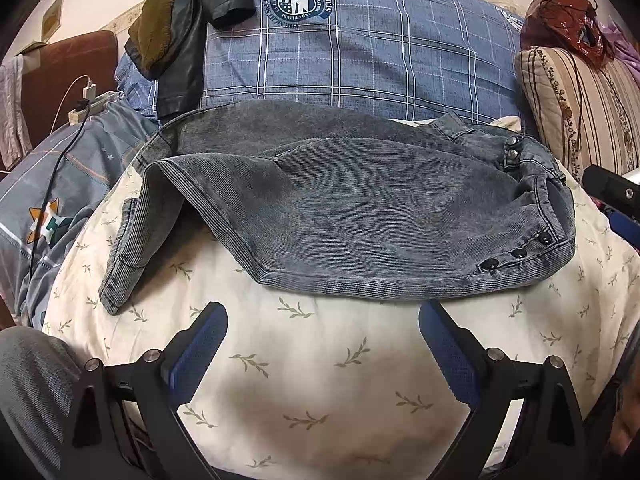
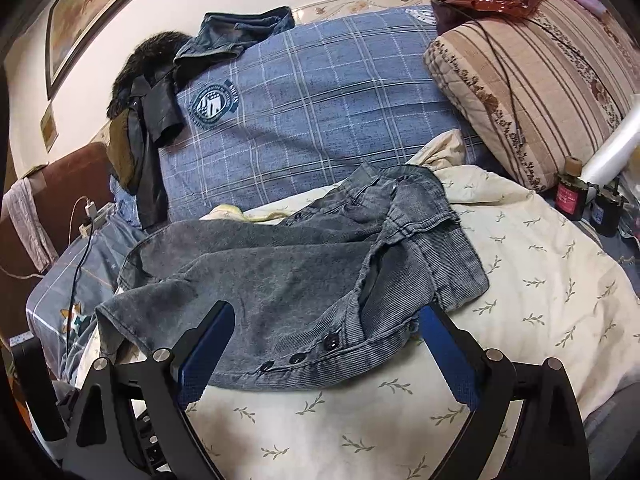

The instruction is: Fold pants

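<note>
Hovering with both the left gripper (image 1: 323, 314) and right gripper (image 2: 326, 316) spread wide and holding nothing, near the pants (image 1: 360, 216) lying half-folded on the bed (image 1: 300, 380), probably lining up for the next fold.
</note>
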A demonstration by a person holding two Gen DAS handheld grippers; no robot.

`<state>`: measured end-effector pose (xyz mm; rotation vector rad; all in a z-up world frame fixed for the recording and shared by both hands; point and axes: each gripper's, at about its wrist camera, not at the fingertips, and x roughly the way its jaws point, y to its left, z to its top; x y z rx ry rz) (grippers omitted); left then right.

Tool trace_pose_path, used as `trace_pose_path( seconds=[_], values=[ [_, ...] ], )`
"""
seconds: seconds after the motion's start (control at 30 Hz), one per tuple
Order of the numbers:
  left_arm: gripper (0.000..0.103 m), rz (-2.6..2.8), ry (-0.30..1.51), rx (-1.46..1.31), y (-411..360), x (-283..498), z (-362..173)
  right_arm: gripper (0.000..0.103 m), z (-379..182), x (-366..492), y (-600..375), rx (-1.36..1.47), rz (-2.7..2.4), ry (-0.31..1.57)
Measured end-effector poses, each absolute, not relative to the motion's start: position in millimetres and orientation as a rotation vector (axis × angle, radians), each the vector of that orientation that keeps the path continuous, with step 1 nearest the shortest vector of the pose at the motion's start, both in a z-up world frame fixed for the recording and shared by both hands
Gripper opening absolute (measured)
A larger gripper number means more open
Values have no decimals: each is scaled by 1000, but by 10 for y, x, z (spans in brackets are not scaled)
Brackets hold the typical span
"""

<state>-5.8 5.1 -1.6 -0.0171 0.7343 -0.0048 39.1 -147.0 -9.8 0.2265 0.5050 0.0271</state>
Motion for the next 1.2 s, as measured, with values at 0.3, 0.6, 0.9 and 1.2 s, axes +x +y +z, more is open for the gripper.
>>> trace_pose_path(
  seconds=[0.3, 0.6, 0.9, 1.2],
  values=[
    [97, -10, 728, -22, 48, -71, -17, 95, -48, 366, -1675, 267, -38, 476],
    [97, -18, 721, -26, 48, -98, -4, 94, -50, 370, -1743, 285, -49, 485],
    [97, -22, 716, -26, 50, -112, 6, 93, -66, 382, -1764, 292, -54, 496],
    [97, -28, 709, -25, 43, -128, 20, 93, -49, 381, -1742, 287, -49, 492]
  ],
)
